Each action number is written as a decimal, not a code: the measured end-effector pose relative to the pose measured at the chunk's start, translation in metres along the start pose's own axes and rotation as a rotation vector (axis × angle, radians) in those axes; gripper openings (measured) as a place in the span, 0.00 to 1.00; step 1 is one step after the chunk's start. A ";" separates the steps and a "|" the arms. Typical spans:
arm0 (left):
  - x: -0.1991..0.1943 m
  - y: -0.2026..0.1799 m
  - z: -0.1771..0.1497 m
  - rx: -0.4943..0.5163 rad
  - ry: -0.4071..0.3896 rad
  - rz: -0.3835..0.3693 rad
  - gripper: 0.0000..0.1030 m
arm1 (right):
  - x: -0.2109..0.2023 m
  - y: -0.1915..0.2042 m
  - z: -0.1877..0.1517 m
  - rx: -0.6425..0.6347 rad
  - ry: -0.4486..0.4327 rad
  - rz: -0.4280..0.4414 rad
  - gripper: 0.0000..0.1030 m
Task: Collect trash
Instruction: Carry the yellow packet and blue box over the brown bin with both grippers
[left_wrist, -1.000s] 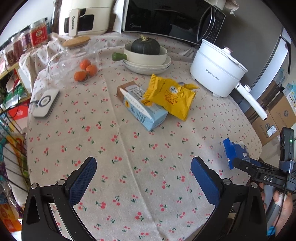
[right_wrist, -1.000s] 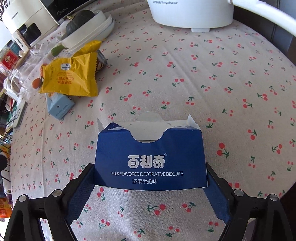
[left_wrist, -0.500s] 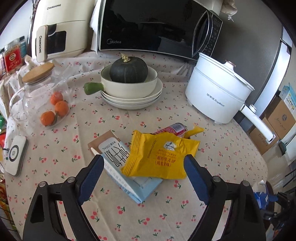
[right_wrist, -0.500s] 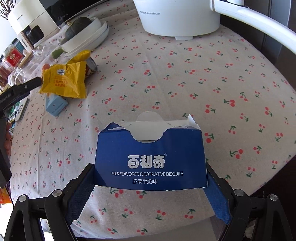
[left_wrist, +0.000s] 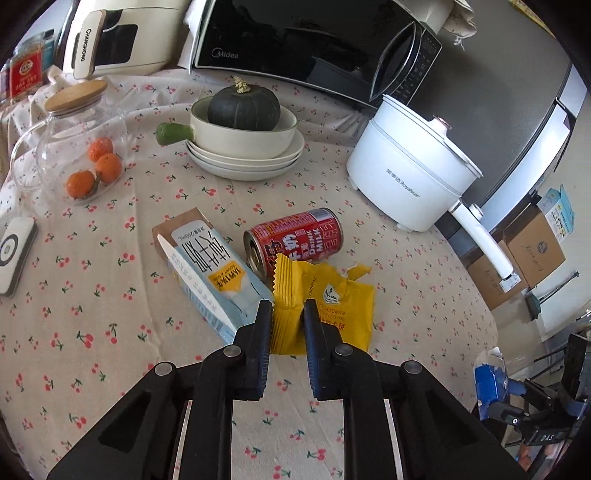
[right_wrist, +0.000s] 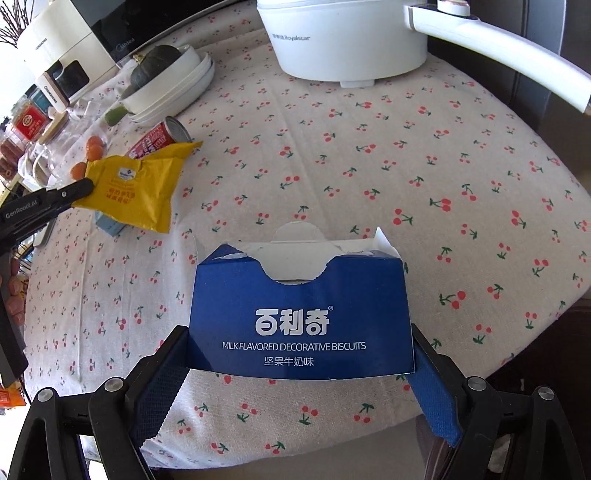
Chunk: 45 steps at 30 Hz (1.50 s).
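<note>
My left gripper (left_wrist: 287, 314) is shut on the near edge of a yellow snack wrapper (left_wrist: 332, 306), lifted slightly off the table; the wrapper also shows in the right wrist view (right_wrist: 136, 188). A red drink can (left_wrist: 295, 236) lies on its side just beyond it, and a light blue milk carton (left_wrist: 207, 273) lies to its left. My right gripper (right_wrist: 299, 354) is shut on an opened blue biscuit box (right_wrist: 299, 317), held over the table's near edge. That box shows at the lower right of the left wrist view (left_wrist: 489, 384).
A white electric pot (left_wrist: 410, 177) with a long handle stands at the right. A bowl with a dark squash (left_wrist: 242, 107) sits on stacked plates at the back. A glass jar with oranges (left_wrist: 85, 147), a microwave (left_wrist: 314, 40) and a white appliance (left_wrist: 110, 37) are behind.
My left gripper moved forward and closed on the yellow wrapper, pulling it off the red can, which now shows. My right gripper moved back toward the table edge, still holding the blue box.
</note>
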<state>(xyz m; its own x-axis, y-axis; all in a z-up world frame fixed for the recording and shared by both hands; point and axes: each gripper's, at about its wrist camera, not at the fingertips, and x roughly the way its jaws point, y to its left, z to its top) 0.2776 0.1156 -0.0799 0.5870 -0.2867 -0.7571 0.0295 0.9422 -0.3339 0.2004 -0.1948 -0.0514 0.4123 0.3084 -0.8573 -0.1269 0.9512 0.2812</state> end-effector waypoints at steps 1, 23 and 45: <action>-0.008 -0.001 -0.005 -0.001 -0.004 -0.012 0.17 | -0.004 0.000 -0.002 0.003 -0.008 0.003 0.89; -0.093 -0.047 -0.109 -0.011 0.012 -0.111 0.17 | -0.090 -0.038 -0.072 0.076 -0.110 -0.067 0.89; -0.019 -0.209 -0.143 0.205 0.152 -0.296 0.17 | -0.126 -0.156 -0.136 0.226 -0.083 -0.194 0.89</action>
<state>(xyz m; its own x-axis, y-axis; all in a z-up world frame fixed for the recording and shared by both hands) 0.1445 -0.1010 -0.0759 0.4028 -0.5595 -0.7244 0.3497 0.8255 -0.4431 0.0459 -0.3814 -0.0454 0.4823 0.1105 -0.8690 0.1614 0.9638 0.2121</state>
